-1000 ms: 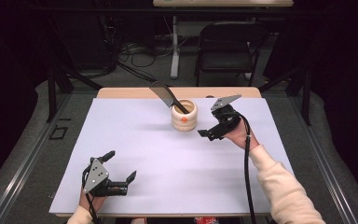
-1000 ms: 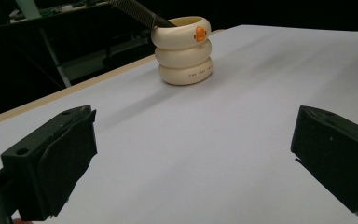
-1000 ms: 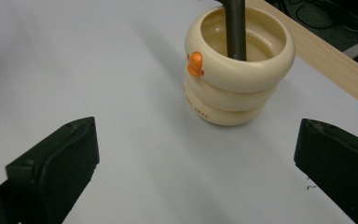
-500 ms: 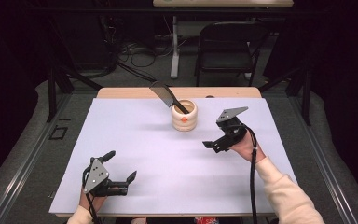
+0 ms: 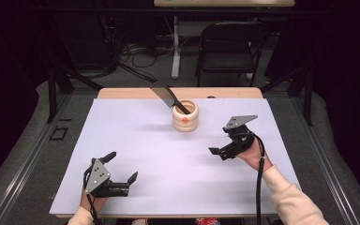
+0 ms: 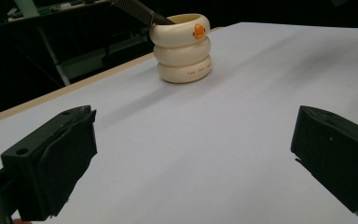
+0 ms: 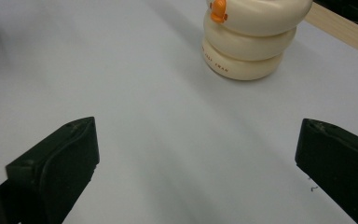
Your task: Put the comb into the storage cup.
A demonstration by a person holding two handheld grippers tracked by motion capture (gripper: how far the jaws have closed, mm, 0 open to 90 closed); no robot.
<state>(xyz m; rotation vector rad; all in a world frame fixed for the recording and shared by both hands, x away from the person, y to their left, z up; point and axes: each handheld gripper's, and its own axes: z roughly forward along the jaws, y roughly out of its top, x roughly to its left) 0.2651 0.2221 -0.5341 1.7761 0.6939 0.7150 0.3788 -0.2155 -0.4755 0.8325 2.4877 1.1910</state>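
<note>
While the right tongs (image 5: 228, 146) hovered over the right half of the tabletop (image 5: 168, 154), jaws spread wide and empty, the hand behind them was angled toward the centre, its cream sleeve (image 5: 288, 199) coming in from the near right corner. The left tongs (image 5: 120, 171) sat low at the near left edge, jaws likewise apart. The cream ringed cup (image 5: 185, 116) stood far of centre, well apart from both, a black comb (image 5: 165, 94) leaning out of it to the left.

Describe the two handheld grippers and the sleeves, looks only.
Left gripper and right gripper: black two-jaw bodies with blocky black jaws, each topped by a grey three-cornered plate and trailing a black cable. Cream long sleeve on the right arm.
</note>
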